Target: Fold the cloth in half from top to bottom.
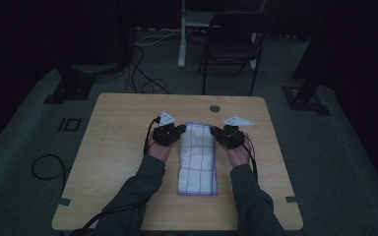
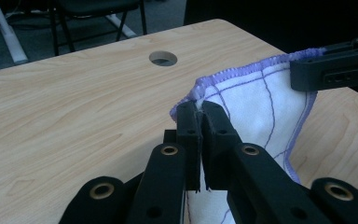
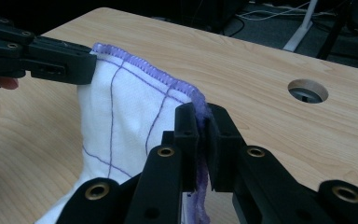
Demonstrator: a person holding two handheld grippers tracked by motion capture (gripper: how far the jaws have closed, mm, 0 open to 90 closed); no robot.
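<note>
A white cloth [image 1: 197, 160] with purple grid lines and a purple hem lies folded in a long strip on the wooden table [image 1: 118, 147]. My left gripper [image 1: 180, 129] is shut on the cloth's far left corner [image 2: 196, 95]. At the far right corner [image 3: 200, 100] my right gripper [image 1: 214, 131] is shut on the hem. Both far corners are lifted slightly off the table, and the cloth [image 2: 261, 98] stretches between the two grippers. In the left gripper view the right gripper [image 2: 292, 74] shows at the right edge. In the right gripper view the left gripper [image 3: 93, 65] shows at the upper left.
A round cable hole [image 1: 214, 108] sits in the table just beyond the cloth. A black folding chair [image 1: 231, 42] and a white stand leg [image 1: 181, 34] are on the floor behind the table. Cables [image 1: 142, 73] run across the floor.
</note>
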